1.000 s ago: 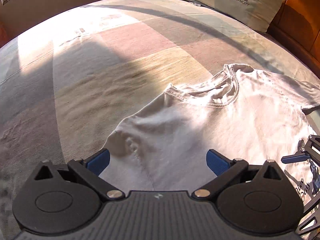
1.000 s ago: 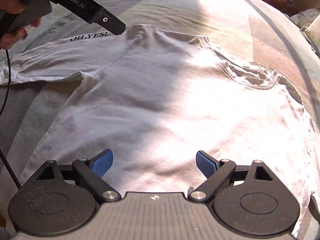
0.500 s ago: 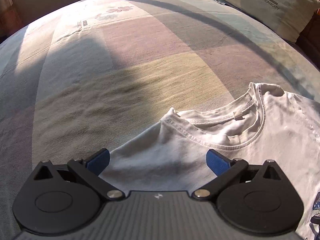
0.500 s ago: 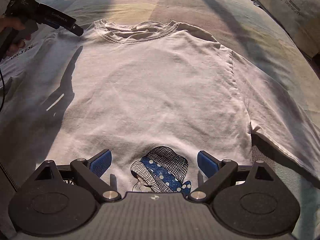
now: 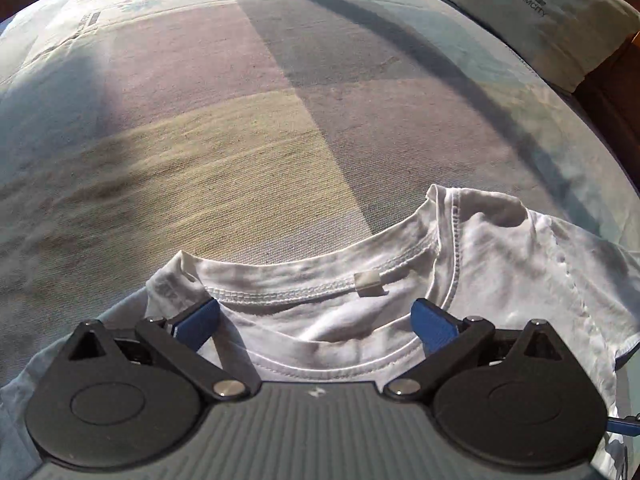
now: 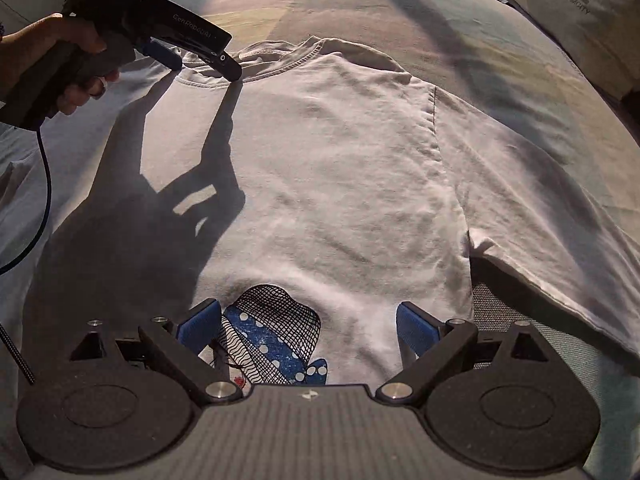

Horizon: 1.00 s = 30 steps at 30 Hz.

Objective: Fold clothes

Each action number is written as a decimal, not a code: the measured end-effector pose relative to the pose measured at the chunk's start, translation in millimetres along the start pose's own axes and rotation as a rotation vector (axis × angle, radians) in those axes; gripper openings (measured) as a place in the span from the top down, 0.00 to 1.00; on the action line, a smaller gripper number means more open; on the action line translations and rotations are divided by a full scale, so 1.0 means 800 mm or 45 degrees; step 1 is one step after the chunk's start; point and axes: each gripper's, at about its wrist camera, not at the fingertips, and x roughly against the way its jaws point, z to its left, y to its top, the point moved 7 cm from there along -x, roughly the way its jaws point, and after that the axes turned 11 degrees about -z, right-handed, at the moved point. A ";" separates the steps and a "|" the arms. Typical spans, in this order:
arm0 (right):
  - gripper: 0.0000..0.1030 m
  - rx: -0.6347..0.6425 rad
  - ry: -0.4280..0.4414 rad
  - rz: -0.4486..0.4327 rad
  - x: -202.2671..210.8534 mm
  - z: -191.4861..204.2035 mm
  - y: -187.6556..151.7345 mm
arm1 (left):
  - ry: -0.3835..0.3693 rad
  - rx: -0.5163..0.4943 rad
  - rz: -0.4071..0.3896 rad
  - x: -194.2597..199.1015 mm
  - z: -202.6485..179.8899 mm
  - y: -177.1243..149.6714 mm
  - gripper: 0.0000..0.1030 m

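T-shirt (image 6: 340, 168) lay flat and face up on the bed (image 5: 240, 120), with no fold made yet. Left tool (image 5: 316, 320) hung over the collar (image 5: 320, 284), right tool (image 6: 310, 328) over the print (image 6: 272, 340); both gaped wide, holding nothing. All folding remained.

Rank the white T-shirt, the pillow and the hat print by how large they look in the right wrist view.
1. White T-shirt: fills most of the frame.
2. Pillow: a corner patch at upper right, cut off by the edge and farther away, so its true size is unsure.
3. Hat print: looks smallest, and is partly hidden by the right gripper.
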 end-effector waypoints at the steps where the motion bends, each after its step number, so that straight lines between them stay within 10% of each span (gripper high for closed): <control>1: 0.06 -0.010 0.003 -0.002 0.000 -0.001 0.000 | -0.054 0.003 -0.013 0.008 -0.010 0.003 0.01; 6: 0.05 -0.035 0.040 -0.006 0.002 0.003 -0.003 | -0.291 -0.027 0.107 -0.007 -0.064 -0.017 0.01; 14: 0.00 0.005 0.058 -0.021 0.000 0.000 -0.014 | -0.043 -0.144 0.001 -0.030 -0.057 0.011 0.02; 18: 0.00 0.049 0.081 -0.030 0.006 0.000 -0.014 | -0.093 -0.265 -0.013 0.024 -0.069 0.001 0.01; 23: 0.00 0.165 0.160 -0.053 0.029 0.012 -0.025 | -0.066 -0.612 0.031 0.116 -0.075 -0.095 0.01; 30: 0.00 0.493 0.315 -0.080 0.052 0.072 -0.072 | -0.082 -0.788 0.144 0.196 -0.077 -0.267 0.01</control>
